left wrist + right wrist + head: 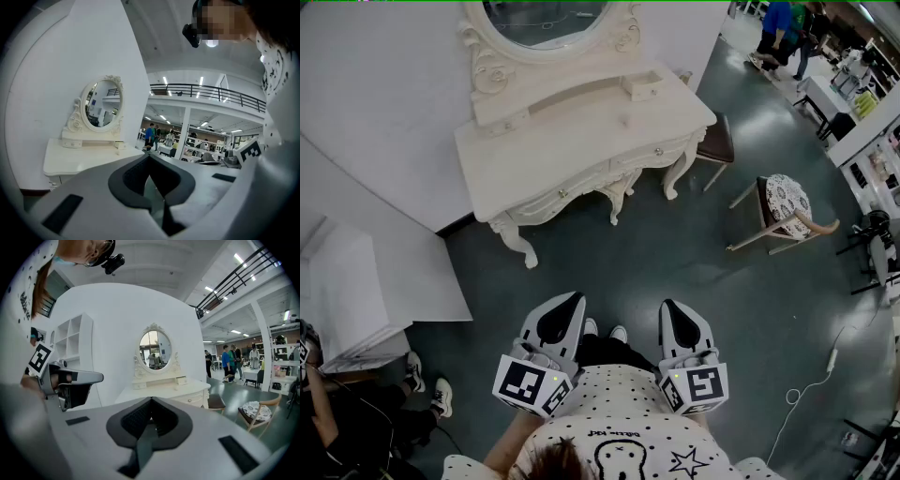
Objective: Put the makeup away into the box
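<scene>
The grey left gripper [567,306] and right gripper [673,310] are both closed and empty, well apart from a cream carved dressing table [581,141]. A small cream box [642,84] sits on it; the makeup is too small to make out.

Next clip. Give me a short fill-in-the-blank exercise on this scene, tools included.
1. The left tool and the right tool are both empty, each with its jaws ____.
2. The mirror on the white dressing table is ____ in shape.
3. In the head view, the chair with the patterned cushion stands to the ____ of the dressing table.

Missing words: closed; oval; right
</scene>
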A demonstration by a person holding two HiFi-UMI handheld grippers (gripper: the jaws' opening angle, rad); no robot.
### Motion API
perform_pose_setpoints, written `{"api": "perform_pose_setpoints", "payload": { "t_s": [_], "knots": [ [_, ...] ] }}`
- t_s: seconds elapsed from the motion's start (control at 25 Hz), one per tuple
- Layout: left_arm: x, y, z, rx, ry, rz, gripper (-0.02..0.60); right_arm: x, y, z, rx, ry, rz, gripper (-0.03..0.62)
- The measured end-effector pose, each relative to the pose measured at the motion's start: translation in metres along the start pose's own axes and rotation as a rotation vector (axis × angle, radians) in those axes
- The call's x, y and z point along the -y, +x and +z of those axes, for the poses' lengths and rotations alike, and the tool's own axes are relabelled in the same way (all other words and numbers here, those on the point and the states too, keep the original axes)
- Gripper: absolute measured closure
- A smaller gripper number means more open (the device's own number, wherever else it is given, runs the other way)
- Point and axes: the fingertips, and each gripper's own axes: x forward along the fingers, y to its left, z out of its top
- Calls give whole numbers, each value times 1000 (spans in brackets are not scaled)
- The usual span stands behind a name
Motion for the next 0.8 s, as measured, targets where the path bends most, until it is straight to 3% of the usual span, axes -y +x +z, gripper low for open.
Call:
{"api": "perform_pose_setpoints", "payload": {
  "t_s": [0.8],
  "knots": [
    [31,-5,-6,49,37,74,586,25,-21,-6,22,-31,41,588]
  ]
}}
